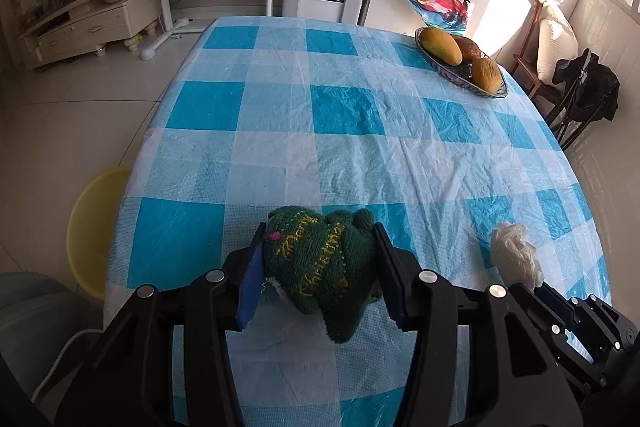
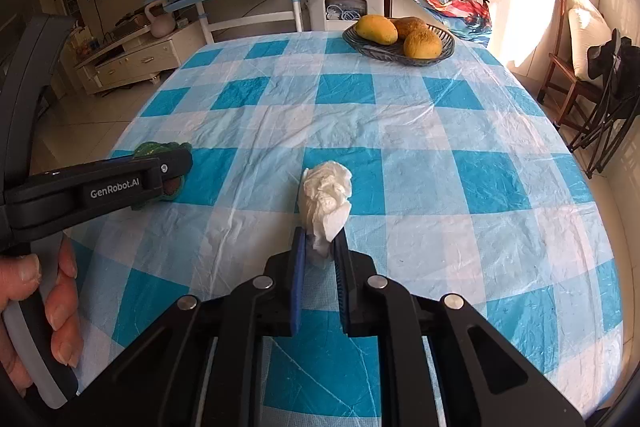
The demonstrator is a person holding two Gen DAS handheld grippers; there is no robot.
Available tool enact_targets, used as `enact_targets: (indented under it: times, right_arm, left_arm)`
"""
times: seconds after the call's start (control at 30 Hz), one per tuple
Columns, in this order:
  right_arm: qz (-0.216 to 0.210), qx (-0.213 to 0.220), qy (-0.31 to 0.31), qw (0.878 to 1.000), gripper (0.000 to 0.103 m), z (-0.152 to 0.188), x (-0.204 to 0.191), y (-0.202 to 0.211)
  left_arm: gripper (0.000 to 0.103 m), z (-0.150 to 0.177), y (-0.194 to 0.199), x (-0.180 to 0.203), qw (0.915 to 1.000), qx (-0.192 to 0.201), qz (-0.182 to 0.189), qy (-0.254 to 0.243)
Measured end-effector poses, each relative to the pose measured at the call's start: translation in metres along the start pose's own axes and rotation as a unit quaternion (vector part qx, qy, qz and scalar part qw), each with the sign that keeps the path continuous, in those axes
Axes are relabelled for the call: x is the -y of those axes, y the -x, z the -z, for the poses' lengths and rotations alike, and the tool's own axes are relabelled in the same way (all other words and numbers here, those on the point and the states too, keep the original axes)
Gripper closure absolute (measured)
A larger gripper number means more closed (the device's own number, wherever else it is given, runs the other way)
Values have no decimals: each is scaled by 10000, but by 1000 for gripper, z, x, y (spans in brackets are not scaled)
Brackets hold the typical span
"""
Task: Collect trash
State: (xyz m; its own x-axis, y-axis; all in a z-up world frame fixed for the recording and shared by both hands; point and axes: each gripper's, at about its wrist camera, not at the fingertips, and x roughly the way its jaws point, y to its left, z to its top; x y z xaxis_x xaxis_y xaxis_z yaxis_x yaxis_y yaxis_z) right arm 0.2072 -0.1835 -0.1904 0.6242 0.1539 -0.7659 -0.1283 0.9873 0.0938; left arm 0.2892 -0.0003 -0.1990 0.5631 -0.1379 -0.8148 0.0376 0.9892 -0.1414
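The left tool (image 1: 320, 267) is clamped on a green knitted toy (image 1: 320, 263), which bears yellow stitched lettering. Both pads are pressed against the toy's sides, and the toy rests on the bench (image 1: 280, 131) directly between the fingers. The bench is covered with a blue-and-white checked cloth.

The right tool (image 2: 320, 251) is clamped on a crumpled white tissue (image 2: 326, 195). The lower end of the tissue is pinched between the two pads, and the bulk of it projects ahead of the fingertips, above the cloth.

In the right wrist view, the left tool is seen to the left of the right tool, with the toy partly hidden behind its finger. The left tool's handle is held by a hand (image 2: 40, 307) at the lower left edge.

A fruit bowl (image 2: 400, 57) with three yellow-orange fruits is located at the far side of the bench, well ahead of both tools. A yellow stool (image 1: 94, 231) is seen on the floor to the left of the left tool.
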Motion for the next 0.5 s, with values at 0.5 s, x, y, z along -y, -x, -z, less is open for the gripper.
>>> enact_targets:
  times: [0.5]
  right_arm:
    - [-386,850,177,9955,88,-19,-19,45]
  left_arm:
    - [58,-17,118,-42,9888,1444,286,-249]
